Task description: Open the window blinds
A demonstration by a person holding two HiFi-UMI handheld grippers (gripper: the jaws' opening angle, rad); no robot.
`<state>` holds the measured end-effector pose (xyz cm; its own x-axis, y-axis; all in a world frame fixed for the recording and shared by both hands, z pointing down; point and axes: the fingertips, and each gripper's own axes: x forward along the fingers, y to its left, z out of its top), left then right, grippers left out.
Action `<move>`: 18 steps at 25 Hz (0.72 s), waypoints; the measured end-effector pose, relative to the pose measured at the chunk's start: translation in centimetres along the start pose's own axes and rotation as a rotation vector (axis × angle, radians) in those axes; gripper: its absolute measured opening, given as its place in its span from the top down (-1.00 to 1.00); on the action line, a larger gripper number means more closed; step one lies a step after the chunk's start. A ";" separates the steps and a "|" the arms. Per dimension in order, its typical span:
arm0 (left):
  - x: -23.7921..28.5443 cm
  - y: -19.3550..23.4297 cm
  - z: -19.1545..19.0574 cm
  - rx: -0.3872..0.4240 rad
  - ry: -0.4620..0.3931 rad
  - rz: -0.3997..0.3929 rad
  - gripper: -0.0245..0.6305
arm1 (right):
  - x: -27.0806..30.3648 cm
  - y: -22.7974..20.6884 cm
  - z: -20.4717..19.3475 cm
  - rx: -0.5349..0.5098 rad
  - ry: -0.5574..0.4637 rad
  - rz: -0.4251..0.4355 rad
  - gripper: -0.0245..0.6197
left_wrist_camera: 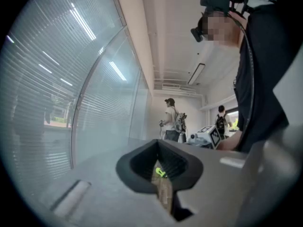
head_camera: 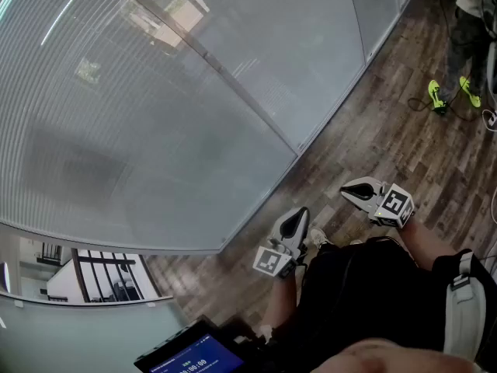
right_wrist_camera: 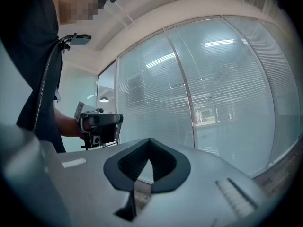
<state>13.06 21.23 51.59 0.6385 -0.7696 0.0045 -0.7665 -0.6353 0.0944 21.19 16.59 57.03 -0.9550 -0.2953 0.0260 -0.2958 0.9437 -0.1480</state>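
Observation:
The window blinds [head_camera: 132, 123] hang with their slats turned flat behind a glass wall to my left and ahead; they fill the left of the left gripper view [left_wrist_camera: 42, 84] and the right of the right gripper view [right_wrist_camera: 227, 93]. No cord or wand shows. My left gripper [head_camera: 295, 220] [left_wrist_camera: 158, 148] is held level by my waist, shut and empty, apart from the glass. My right gripper [head_camera: 353, 191] [right_wrist_camera: 149, 148] is a little further right, also shut on nothing. Each gripper shows in the other's view: the left gripper [right_wrist_camera: 99, 126], the right gripper [left_wrist_camera: 210, 135].
A metal post [head_camera: 210, 61] divides the glass panes. The floor [head_camera: 365, 138] is wood planks. A person in neon green shoes [head_camera: 446, 93] stands far right beside a floor cable. Two more people [left_wrist_camera: 170, 119] stand down the corridor. A lit screen [head_camera: 190, 356] is at my chest.

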 end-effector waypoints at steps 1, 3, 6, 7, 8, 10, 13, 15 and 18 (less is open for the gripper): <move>0.1 0.0 0.1 -0.001 0.002 -0.002 0.92 | 0.1 0.0 0.1 -0.003 0.000 0.001 0.90; 0.3 0.1 0.1 -0.001 0.005 -0.007 0.92 | 0.3 0.0 0.3 -0.010 0.001 0.000 0.90; 0.5 -0.2 0.0 -0.001 0.004 -0.014 0.92 | 0.0 0.0 0.3 -0.016 0.001 -0.002 0.90; 0.7 -0.3 -0.1 -0.002 0.001 -0.018 0.92 | -0.1 -0.1 0.2 -0.017 0.001 -0.002 0.90; 0.8 -0.3 -0.2 -0.005 -0.003 -0.024 0.92 | -0.2 -0.1 0.1 -0.016 0.000 -0.002 0.90; 1.0 -0.4 -0.3 -0.010 -0.005 -0.032 0.92 | -0.2 -0.2 0.3 -0.011 -0.005 -0.002 0.90; 0.9 -0.4 0.2 -0.012 0.000 -0.036 0.92 | 0.3 0.5 1.0 -0.009 -0.020 0.036 0.90; 0.7 -0.6 0.0 -0.010 0.006 -0.035 0.92 | 0.3 1.3 1.0 -0.014 -0.027 0.076 0.90; 0.4 -0.7 -0.3 -0.011 0.005 -0.026 0.92 | 0.6 2.2 0.7 -0.026 -0.020 0.110 0.85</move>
<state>13.83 21.37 51.87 0.6586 -0.7525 0.0073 -0.7488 -0.6543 0.1057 19.97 18.34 56.05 -0.9813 -0.1922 -0.0091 -0.1896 0.9741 -0.1230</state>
